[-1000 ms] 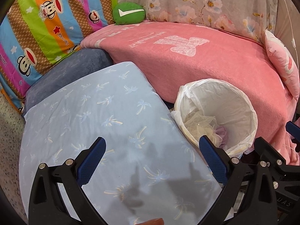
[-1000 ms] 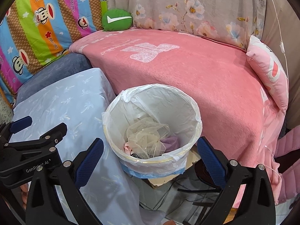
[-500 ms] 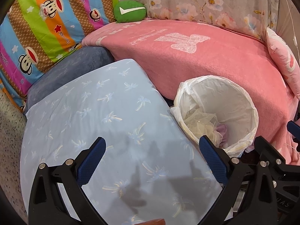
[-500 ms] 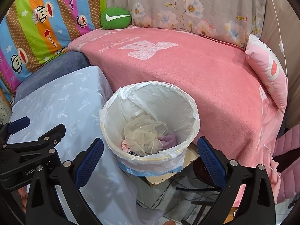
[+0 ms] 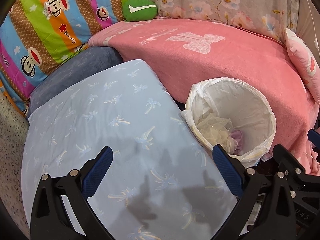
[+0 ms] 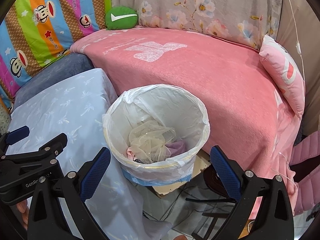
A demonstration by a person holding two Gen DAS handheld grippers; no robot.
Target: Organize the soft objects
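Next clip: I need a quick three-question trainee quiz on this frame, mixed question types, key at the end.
1. True or false: the left gripper is shut on a cloth.
2. Multiple choice: the cream mesh fabric lies (A) on the pink blanket, (B) inside the lined bin, (C) on the light blue palm-print cover.
3. Fill in: the green cushion carries a white ____ mark.

Key
1. False: both the left and the right gripper are open and hold nothing.
2. B
3. check
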